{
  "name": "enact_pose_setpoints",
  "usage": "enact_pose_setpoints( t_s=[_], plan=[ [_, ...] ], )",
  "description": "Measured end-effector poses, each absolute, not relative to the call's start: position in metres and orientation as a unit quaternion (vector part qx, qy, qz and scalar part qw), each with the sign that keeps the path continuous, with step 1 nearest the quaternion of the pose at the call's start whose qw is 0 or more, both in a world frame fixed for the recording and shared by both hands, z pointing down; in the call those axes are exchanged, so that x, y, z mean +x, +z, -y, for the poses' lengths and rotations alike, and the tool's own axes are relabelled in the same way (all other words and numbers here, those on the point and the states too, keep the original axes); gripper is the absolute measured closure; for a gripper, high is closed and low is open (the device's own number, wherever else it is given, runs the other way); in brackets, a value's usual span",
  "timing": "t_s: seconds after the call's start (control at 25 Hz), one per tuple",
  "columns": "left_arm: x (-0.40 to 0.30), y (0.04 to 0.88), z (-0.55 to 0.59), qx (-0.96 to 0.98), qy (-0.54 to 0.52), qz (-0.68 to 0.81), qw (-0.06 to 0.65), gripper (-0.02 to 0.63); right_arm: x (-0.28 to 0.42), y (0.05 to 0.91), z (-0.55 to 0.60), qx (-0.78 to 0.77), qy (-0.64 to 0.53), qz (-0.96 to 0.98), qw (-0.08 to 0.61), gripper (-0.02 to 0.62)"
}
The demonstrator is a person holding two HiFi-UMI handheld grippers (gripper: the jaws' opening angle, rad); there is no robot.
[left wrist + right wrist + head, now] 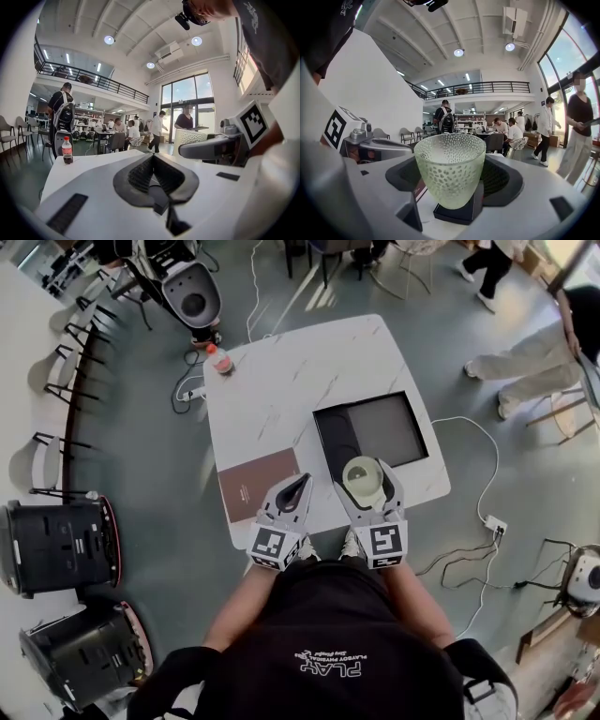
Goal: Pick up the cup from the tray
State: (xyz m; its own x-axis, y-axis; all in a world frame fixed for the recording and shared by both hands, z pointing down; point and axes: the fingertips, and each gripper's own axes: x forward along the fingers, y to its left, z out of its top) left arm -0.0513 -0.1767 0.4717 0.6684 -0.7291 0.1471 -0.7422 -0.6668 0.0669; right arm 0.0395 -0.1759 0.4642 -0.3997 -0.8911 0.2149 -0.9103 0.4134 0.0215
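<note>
My right gripper (363,482) was clamped on the cup (450,168), which stood upright between its jaws, rim up, over the near edge of the tray (398,427) on the bench (281,381). My left gripper (298,486) hung just beside it, jaws together on nothing, above a brown sheet (248,488).

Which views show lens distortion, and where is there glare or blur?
Head view: the table edges bow, mild fisheye, no blur. Left gripper view: dark round vignette, ceiling lamps flare, windows wash out. Right gripper view: the cup is sharp, straight lines bend near the edges.
</note>
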Motion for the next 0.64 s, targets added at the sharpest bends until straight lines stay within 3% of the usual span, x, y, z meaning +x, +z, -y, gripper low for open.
enact_pose_setpoints(
  t_s=[0.64],
  plan=[
    [-0.050,0.470,0.166,0.911,0.058,0.404,0.057,0.598,0.038,0.466,0.166,0.537,0.048,0.836,0.102,0.224]
  ],
)
